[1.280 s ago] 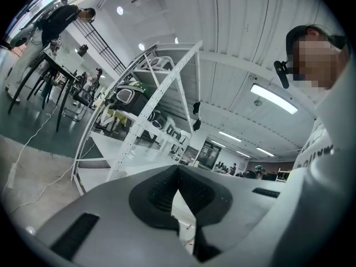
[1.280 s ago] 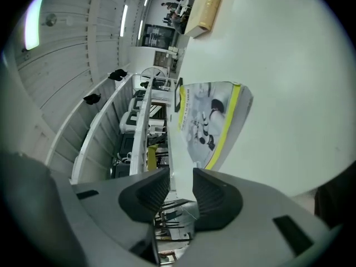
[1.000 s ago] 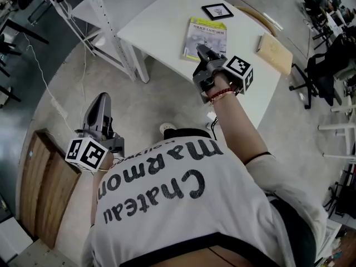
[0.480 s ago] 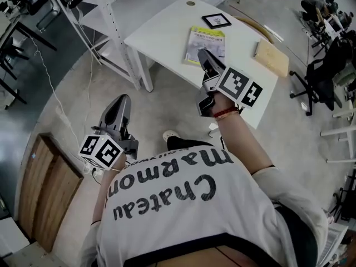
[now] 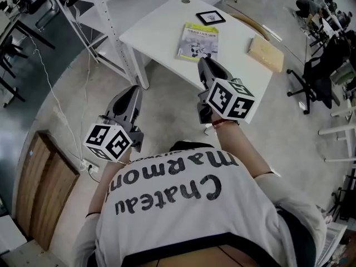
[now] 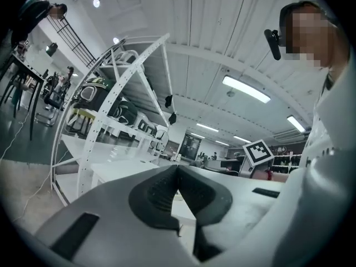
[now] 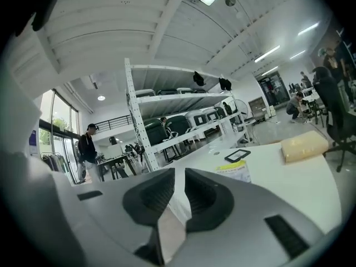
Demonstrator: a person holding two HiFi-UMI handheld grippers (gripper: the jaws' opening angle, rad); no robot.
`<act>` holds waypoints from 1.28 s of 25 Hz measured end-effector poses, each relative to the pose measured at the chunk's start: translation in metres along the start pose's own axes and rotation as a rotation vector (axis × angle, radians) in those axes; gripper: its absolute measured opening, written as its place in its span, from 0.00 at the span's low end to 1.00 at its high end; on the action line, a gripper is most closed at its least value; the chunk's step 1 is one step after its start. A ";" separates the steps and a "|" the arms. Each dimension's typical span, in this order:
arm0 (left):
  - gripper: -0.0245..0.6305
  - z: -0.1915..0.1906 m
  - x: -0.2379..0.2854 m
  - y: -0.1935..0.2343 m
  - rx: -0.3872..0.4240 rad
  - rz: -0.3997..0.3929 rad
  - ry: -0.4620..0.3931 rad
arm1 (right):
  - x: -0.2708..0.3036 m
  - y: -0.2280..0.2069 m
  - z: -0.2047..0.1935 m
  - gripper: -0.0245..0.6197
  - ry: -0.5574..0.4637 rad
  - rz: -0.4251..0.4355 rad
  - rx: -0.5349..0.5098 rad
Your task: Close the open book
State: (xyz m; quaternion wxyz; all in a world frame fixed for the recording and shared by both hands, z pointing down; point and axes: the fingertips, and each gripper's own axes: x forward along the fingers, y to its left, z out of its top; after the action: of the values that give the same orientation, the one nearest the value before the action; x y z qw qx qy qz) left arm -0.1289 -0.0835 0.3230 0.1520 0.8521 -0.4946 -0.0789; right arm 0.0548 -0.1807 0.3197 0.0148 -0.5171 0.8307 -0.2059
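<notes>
The book point(image 5: 198, 41) lies shut, cover up, on the white table point(image 5: 156, 26); in the right gripper view the book point(image 7: 233, 172) shows just beyond the jaws. My right gripper point(image 5: 204, 61) hovers over the table's near edge, short of the book, pointing about level. Its jaws point(image 7: 179, 174) have just been closing and stand a narrow gap apart with nothing between them. My left gripper point(image 5: 133, 89) hangs left of the table over the floor, shut and holding nothing point(image 6: 178, 168). The right gripper's marker cube point(image 6: 258, 152) shows in the left gripper view.
A black-framed marker card point(image 5: 210, 17) lies beyond the book, and a tan block point(image 5: 266, 53) at the table's right end. White shelving point(image 5: 111, 21) stands at the left, office chairs point(image 5: 322, 65) at the right, and a wooden panel point(image 5: 41, 188) on the floor.
The right gripper drew back from the book toward the table's near edge and rolled, its marker cube turning up. The left gripper moved up and forward toward the table.
</notes>
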 end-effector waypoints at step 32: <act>0.07 -0.077 0.076 -0.114 -0.069 0.145 -0.022 | -0.061 -0.189 -0.002 0.15 0.117 0.001 -0.053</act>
State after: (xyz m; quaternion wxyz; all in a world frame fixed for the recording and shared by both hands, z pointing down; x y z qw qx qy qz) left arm 0.0247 -0.0823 0.3581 0.1811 0.8074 -0.5535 -0.0943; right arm 0.2438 -0.1992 0.3778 -0.0478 -0.5040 0.8355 -0.2137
